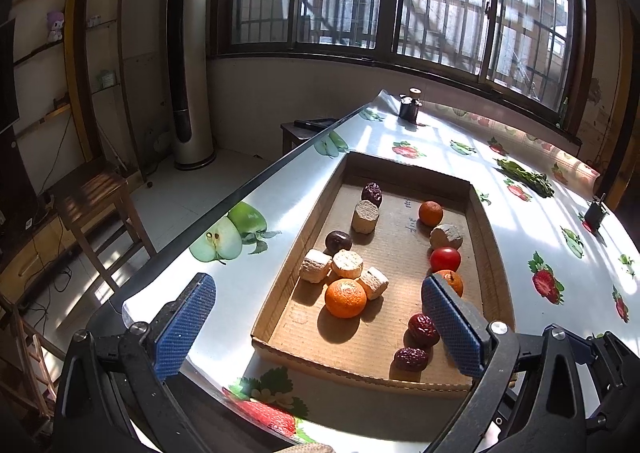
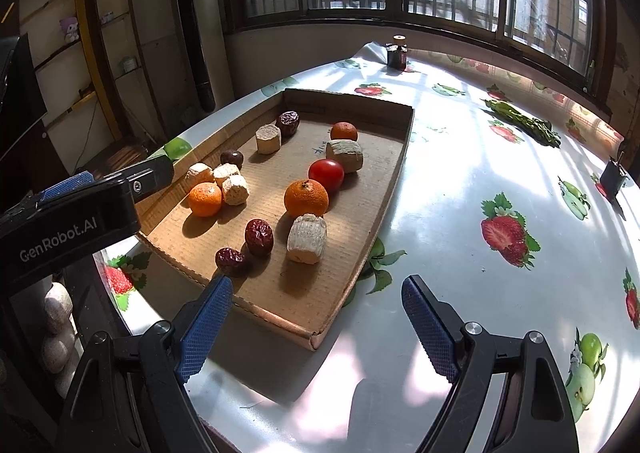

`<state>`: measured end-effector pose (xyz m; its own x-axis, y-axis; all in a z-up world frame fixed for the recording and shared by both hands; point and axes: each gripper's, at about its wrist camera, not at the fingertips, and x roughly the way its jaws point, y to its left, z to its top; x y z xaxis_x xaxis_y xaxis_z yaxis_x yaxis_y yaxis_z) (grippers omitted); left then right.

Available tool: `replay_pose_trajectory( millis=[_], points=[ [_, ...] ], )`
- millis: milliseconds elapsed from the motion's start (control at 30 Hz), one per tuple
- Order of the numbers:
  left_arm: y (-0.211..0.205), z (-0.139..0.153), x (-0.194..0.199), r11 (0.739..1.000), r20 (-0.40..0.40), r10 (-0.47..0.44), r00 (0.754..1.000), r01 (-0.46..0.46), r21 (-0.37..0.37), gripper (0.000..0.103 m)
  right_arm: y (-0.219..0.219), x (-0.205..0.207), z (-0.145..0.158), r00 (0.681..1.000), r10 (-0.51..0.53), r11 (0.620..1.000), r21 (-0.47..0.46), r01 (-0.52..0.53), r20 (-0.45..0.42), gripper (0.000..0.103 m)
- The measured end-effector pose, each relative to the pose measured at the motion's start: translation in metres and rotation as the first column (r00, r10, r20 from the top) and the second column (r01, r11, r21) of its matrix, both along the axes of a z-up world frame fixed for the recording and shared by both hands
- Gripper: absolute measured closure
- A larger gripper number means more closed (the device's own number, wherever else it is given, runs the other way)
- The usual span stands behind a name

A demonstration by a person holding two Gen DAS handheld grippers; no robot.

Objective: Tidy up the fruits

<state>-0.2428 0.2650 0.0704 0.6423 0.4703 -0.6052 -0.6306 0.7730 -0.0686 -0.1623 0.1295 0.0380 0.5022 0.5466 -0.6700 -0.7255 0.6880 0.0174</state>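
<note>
Two hand-held grippers hover with jaws apart and empty over a cardboard tray of mixed fruit on a bench.

The left gripper (image 1: 316,317) has its jaws spread wide at the near edge of the cardboard tray (image 1: 280,323); a mandarin (image 1: 345,298) lies just ahead between them, red dates (image 1: 423,329) beside the right-hand jaw. The right gripper (image 2: 318,327) is likewise spread, over the tray's near corner, with a pale cut chunk (image 2: 307,238) and another mandarin (image 2: 306,198) ahead. A cherry tomato (image 2: 326,174) sits further in. Kinds lie intermixed, so sorting looks unfinished; any grasp calls for lowering one gripper around a single piece without nudging its neighbours.
</note>
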Motion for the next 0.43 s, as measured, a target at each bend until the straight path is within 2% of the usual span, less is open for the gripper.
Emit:
replay_pose_trajectory(
  millis=[200, 433],
  points=[
    [0.004, 0.028, 0.003, 0.996, 0.016, 0.016, 1.000, -0.017, 0.082, 0.000, 0.004, -0.005, 0.027, 0.997, 0.026, 0.999, 0.026, -0.028, 0.075, 0.013],
    [-0.010, 0.039, 0.019, 0.997, -0.008, 0.018, 1.000, -0.017, 0.080, 0.000, -0.005, 0.000, 0.037, 0.997, 0.043, 0.995, 0.084, -0.048, 0.058, 0.012]
  ],
)
